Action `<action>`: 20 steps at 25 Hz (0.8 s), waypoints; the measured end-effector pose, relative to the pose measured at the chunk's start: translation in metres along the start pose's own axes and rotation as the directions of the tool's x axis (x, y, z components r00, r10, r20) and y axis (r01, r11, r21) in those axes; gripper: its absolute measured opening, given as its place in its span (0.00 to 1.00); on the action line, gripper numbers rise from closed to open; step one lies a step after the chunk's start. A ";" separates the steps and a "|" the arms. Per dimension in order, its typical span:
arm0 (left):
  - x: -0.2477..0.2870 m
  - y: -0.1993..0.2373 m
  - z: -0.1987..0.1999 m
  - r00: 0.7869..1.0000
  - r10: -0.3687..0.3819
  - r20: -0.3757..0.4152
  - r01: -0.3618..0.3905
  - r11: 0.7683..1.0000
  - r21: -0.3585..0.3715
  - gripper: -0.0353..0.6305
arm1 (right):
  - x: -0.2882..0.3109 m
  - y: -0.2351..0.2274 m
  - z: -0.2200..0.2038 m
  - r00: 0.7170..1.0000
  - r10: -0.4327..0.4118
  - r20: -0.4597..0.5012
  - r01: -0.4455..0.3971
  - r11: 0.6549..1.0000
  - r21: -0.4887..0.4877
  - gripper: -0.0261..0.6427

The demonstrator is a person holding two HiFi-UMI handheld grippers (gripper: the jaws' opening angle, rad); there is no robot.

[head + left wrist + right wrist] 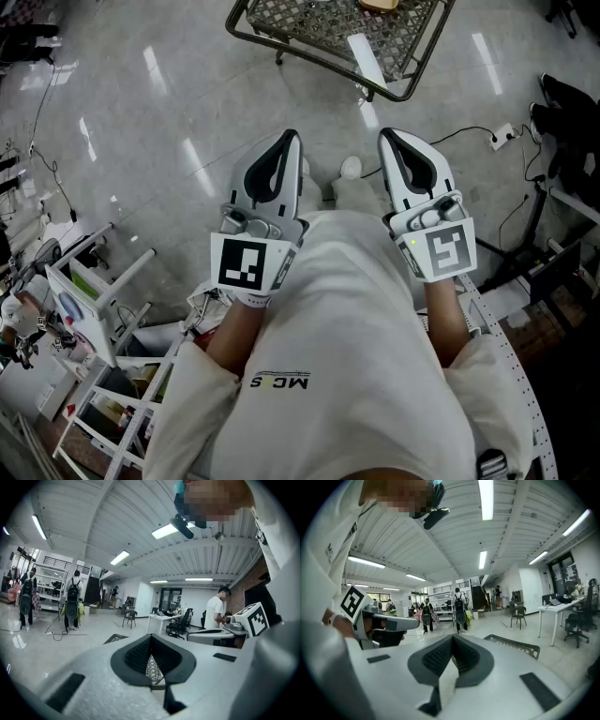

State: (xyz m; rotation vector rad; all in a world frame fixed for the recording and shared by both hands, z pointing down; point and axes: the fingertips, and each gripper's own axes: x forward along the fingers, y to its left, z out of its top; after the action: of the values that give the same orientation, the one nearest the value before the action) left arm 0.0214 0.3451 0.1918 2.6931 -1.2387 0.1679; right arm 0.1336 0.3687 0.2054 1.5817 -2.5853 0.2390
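Both grippers are held close in front of the person's white shirt, side by side, pointing forward. In the head view my left gripper (290, 138) and my right gripper (388, 137) have their jaws closed tip to tip, with nothing in them. In the left gripper view the left gripper (152, 638) is shut, its dark pads meet at the tip, and only floor and mesh show behind. The right gripper (452, 637) looks the same in its own view: shut and empty. Neither touches anything. Nearest ahead on the floor is a metal mesh basket (328, 28).
The mesh basket (513, 644) holds a tan item (380, 5). A white shelf rack (103, 309) stands at the lower left. Cables and a power strip (502, 136) lie at the right by dark stands. Several people stand far off (72, 599); desks and chairs (176, 623) lie further back.
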 end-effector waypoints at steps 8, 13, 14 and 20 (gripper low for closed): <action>-0.027 0.004 0.014 1.000 0.008 0.029 -0.008 1.000 0.011 0.09 | -0.011 0.022 0.009 1.000 -0.007 -0.009 0.007 1.000 0.013 0.06; -0.046 0.025 0.018 0.998 0.029 0.059 -0.028 1.000 -0.006 0.09 | -0.004 0.038 0.016 1.000 -0.013 0.012 0.012 0.999 0.047 0.06; -0.051 0.031 0.018 0.997 0.034 0.064 -0.034 0.999 -0.011 0.09 | -0.002 0.041 0.016 1.000 -0.017 0.016 0.016 0.998 0.059 0.06; -0.079 0.080 0.017 0.995 0.058 0.078 -0.055 0.998 -0.039 0.09 | 0.030 0.065 0.022 0.999 -0.046 0.006 0.046 0.997 0.065 0.06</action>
State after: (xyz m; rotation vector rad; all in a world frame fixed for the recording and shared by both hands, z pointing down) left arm -0.0905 0.3490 0.1705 2.6583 -1.3280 0.0455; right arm 0.0618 0.3676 0.1840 1.6647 -2.5684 0.3173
